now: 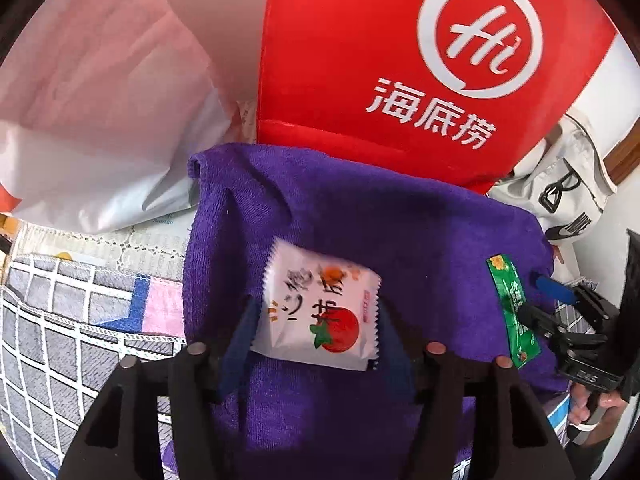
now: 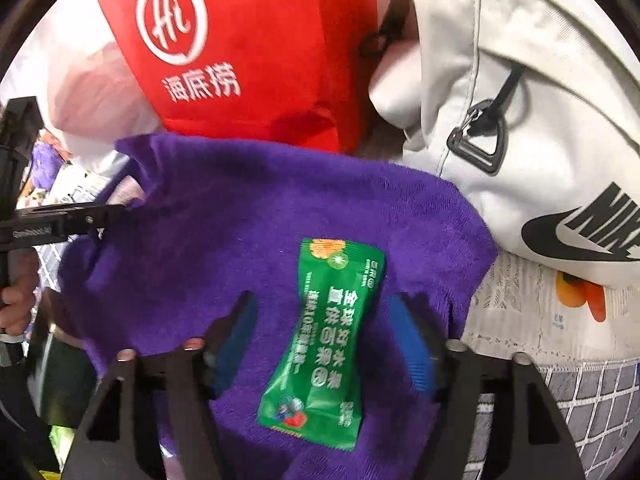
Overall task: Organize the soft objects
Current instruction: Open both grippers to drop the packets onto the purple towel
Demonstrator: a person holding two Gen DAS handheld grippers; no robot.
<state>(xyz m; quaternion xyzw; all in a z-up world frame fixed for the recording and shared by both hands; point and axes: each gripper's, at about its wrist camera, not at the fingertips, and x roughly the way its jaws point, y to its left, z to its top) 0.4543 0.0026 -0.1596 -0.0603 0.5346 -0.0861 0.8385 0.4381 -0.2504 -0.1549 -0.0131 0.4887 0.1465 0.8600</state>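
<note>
A purple towel [image 1: 320, 208] [image 2: 240, 208] lies spread flat. On it rests a white snack packet with a tomato picture [image 1: 320, 312], lying between the fingers of my left gripper [image 1: 316, 308], which is open; the blue pads stand close beside the packet's edges. A green snack packet [image 2: 324, 340] lies lengthwise on the towel between the fingers of my right gripper [image 2: 324, 300], which is open with a clear gap on each side. In the left wrist view the green packet [image 1: 512, 312] shows at the towel's right edge, under the right gripper [image 1: 560, 312].
A red bag with a white logo [image 1: 400, 60] [image 2: 248, 48] stands just behind the towel. A white plastic bag [image 1: 100, 100] is at the back left, a white sports bag [image 2: 520, 120] at the right. A grey grid-pattern cloth [image 1: 60, 340] lies left.
</note>
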